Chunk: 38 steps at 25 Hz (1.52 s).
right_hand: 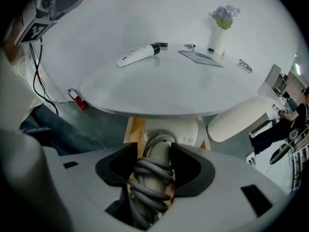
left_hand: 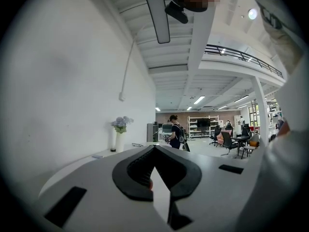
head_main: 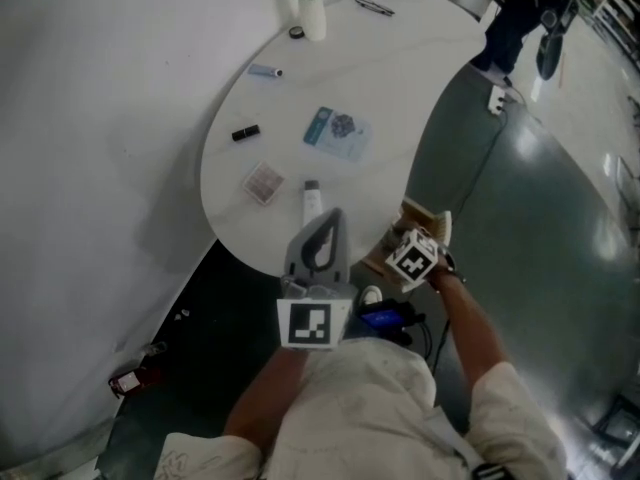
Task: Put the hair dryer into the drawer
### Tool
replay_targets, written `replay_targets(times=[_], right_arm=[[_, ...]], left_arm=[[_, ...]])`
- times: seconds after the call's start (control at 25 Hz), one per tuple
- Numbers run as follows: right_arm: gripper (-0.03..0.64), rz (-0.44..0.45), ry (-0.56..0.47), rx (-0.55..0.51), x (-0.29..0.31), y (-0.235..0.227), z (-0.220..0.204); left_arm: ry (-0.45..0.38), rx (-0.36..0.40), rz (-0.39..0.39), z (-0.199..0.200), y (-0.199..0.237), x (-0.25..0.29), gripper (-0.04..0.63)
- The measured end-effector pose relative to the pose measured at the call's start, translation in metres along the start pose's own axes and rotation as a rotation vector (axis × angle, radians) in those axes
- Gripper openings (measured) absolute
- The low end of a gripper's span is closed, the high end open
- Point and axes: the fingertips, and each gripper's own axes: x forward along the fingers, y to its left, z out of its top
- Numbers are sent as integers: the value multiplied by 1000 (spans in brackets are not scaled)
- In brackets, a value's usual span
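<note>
Grips the hair dryer (right_hand: pixel 181 128) by its cord-wound handle in the right gripper (right_hand: pixel 153 168) jaws, body straight ahead over the drawer (right_hand: pixel 131 128); left gripper (left_hand: pixel 153 178) jaws together, empty.

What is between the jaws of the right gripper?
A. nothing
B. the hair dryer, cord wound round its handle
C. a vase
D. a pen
B: the right gripper is shut on the hair dryer, with the grey cord coiled round its handle.

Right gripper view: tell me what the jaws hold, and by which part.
The right gripper clamps the hair dryer by its handle, over the wound grey cord.
</note>
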Motion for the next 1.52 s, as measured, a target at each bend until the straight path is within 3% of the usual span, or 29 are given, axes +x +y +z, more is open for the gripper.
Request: replay_targets(times=[0.56, 0.96, 1.24, 1.52], right_arm=[[227, 29, -73, 13, 31, 2, 4], [227, 42, -111, -53, 40, 0, 25], [227, 46, -221, 6, 48, 0, 36], [226, 49, -224, 78, 66, -6, 27]], left_arm=[[42, 21, 30, -11, 4, -3, 2], [79, 22, 48, -24, 5, -3, 2], [92, 23, 67, -25, 9, -2, 2], [119, 46, 79, -33, 13, -2, 2]])
